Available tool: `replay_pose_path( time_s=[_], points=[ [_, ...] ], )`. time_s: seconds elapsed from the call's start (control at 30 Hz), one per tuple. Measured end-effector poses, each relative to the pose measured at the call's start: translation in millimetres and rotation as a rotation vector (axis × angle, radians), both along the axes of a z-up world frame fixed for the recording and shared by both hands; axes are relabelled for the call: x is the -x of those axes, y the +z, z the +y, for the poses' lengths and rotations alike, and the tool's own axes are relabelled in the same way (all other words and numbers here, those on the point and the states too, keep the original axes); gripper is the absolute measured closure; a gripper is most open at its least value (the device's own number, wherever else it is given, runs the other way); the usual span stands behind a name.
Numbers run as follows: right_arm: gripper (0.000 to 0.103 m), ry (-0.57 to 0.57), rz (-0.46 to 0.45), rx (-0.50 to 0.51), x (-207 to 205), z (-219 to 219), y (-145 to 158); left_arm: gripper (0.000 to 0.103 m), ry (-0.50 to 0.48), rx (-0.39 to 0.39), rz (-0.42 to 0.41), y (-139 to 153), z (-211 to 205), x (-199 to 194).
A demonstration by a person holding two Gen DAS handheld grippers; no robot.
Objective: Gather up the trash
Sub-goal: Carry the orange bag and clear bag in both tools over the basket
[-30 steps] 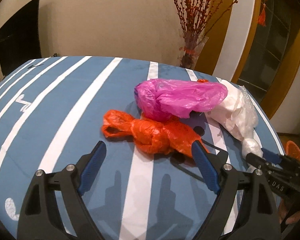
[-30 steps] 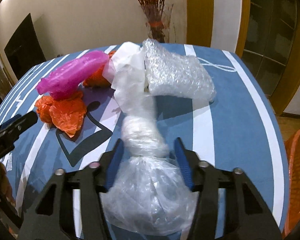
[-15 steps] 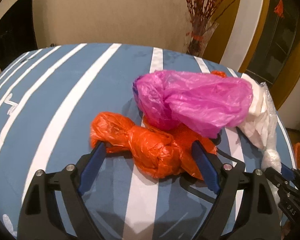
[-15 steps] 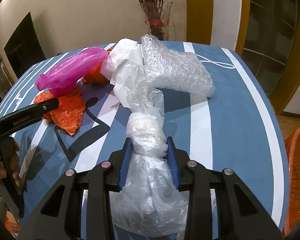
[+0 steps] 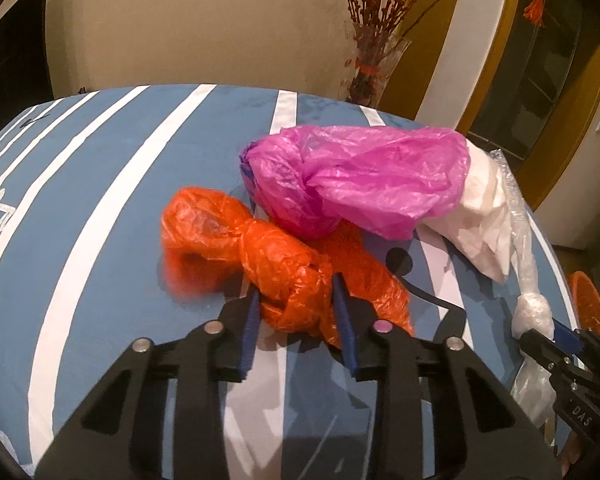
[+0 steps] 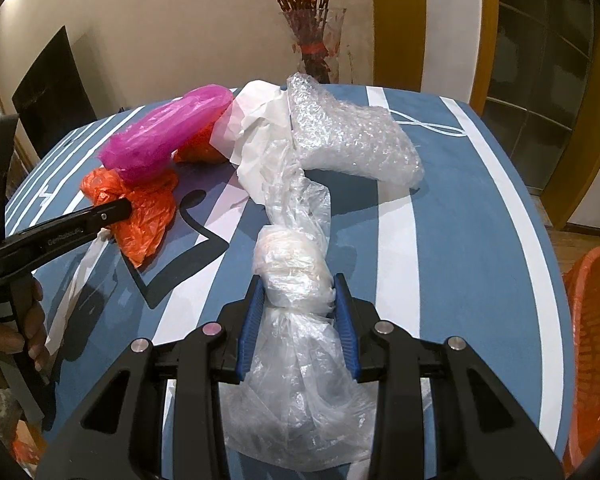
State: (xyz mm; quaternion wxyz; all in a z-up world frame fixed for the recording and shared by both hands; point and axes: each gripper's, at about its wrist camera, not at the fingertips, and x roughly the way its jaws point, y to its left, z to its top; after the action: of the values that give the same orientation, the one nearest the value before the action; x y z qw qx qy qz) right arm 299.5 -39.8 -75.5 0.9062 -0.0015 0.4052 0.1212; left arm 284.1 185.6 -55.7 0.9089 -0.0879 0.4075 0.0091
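Jaws of my left hand-held gripper (image 5: pixel 296 300) have just closed onto the orange bag (image 5: pixel 284 268); right hand-held gripper (image 6: pixel 298 304) pinches the clear bag (image 6: pixel 296 264) on the counter (image 5: pixel 100 220).

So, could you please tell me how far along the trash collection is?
Nothing looks binned yet. The left gripper, whose jaws have just been closing, pinches the orange bag's knot; the right gripper clamps the clear bag's knot. The pink bag, white paper and bubble wrap remain on the table.

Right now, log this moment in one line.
left tongs: just closed on orange bag | right tongs: gripping clear bag | table
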Motion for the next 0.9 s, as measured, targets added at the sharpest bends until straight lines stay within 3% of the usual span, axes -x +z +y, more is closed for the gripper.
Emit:
replay_pose_path(
  time_s=[0.53,0.9],
  points=[
    [0.068,-0.042,-0.058,0.003,39,-30,24,0.071,-0.059,0.009,-0.085,31,-27,67],
    [0.068,-0.162,-0.118,-0.011,74,-90,42,0.071,-0.188,0.022,-0.143,55,-86,99]
  ],
)
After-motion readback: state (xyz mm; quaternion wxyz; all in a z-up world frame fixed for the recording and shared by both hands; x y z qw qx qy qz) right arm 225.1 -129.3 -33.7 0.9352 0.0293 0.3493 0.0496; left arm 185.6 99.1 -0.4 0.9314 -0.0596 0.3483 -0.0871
